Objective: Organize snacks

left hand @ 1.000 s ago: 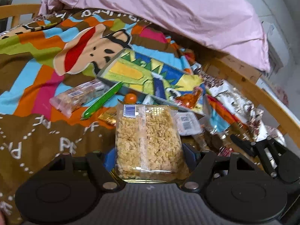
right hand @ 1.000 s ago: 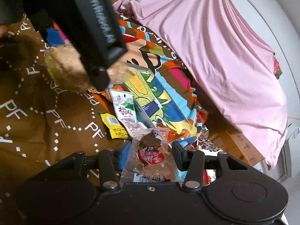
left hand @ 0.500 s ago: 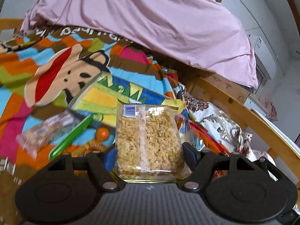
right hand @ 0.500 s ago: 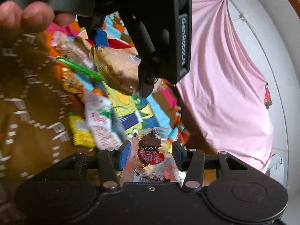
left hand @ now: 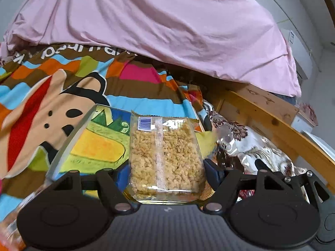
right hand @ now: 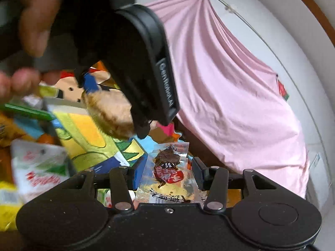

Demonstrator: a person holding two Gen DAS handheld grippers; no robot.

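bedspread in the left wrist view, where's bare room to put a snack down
Free: the colourful cartoon-monkey bedspread between the crumpled pink sheet and the flat box with the cartoon picture. Crowded: the right side, where a shiny floral wrapper lies against the wooden bed rail.

A pink sheet [left hand: 167,27] drapes across the far side, above a colourful cartoon blanket [left hand: 52,96] on the left. To the right runs a wooden bed rail [left hand: 272,125], with a white air conditioner [left hand: 297,48] beyond
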